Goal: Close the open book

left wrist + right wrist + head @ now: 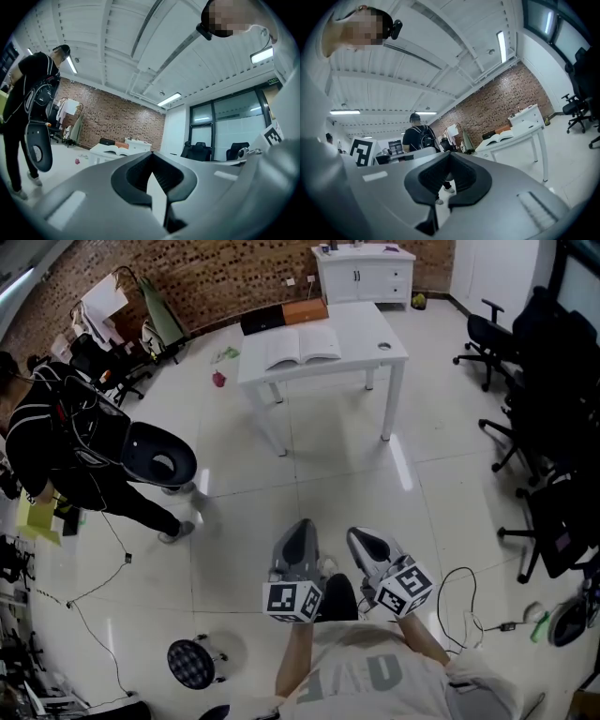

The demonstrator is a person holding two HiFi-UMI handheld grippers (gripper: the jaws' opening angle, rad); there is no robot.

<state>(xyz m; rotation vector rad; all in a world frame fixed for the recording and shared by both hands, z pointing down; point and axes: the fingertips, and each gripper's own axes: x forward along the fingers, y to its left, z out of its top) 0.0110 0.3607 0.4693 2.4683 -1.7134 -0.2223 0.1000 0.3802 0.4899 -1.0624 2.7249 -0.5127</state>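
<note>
The open book lies flat, pages up, on the white table far across the room. It also shows small in the left gripper view, open book, and in the right gripper view, open book. Both grippers are held close to my body, well short of the table and pointing level toward it. My left gripper has its jaws together with nothing between them, as its own view shows. My right gripper is shut and empty too.
A person in black with a backpack stands at the left beside a black seat. Black office chairs line the right side. A white cabinet stands behind the table. Cables and a round stool lie on the floor near me.
</note>
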